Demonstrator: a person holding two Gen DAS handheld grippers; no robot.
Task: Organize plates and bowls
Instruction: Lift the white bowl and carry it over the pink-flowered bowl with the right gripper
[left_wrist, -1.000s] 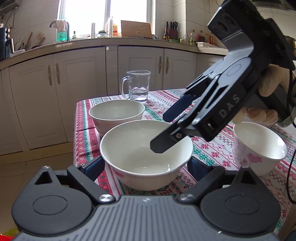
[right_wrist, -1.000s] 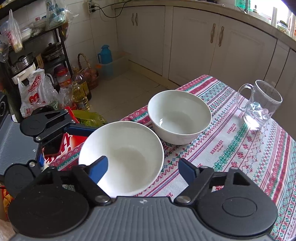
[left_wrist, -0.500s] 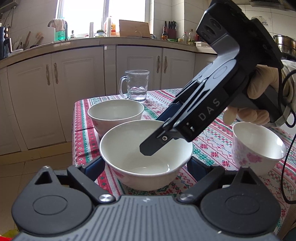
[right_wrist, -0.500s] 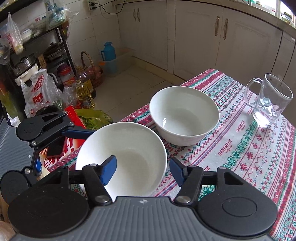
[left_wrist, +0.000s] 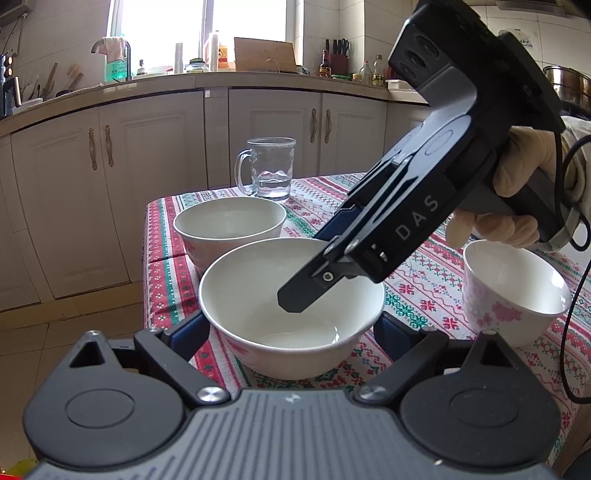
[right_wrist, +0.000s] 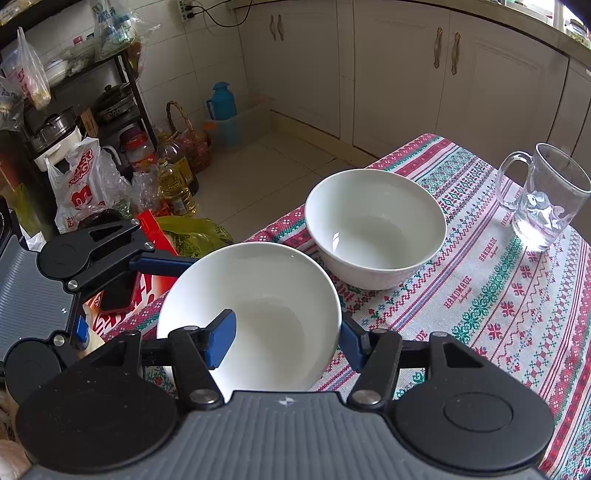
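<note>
Two white bowls stand on the patterned tablecloth (right_wrist: 498, 295). The near bowl (left_wrist: 243, 295) (right_wrist: 269, 291) sits at the table's edge, between the fingers of my left gripper (left_wrist: 291, 326), whose blue pads lie against its two sides. One left finger (right_wrist: 162, 266) shows beside the bowl in the right wrist view. My right gripper (right_wrist: 286, 341) (left_wrist: 314, 264) tilts down from the right, one finger inside the near bowl and one outside, shut on its rim. The far bowl (left_wrist: 229, 225) (right_wrist: 373, 229) stands just behind, apart from both grippers.
A small white cup with pink flowers (left_wrist: 513, 291) stands right of the near bowl. A glass mug (left_wrist: 271, 168) (right_wrist: 546, 199) holding a little water is farther back. A gloved hand (left_wrist: 517, 173) holds the right gripper. Bags and bottles (right_wrist: 173, 184) crowd the floor beyond the table edge.
My right gripper came down over the near bowl and its jaws closed on the rim. The left gripper and both bowls stayed where they were.
</note>
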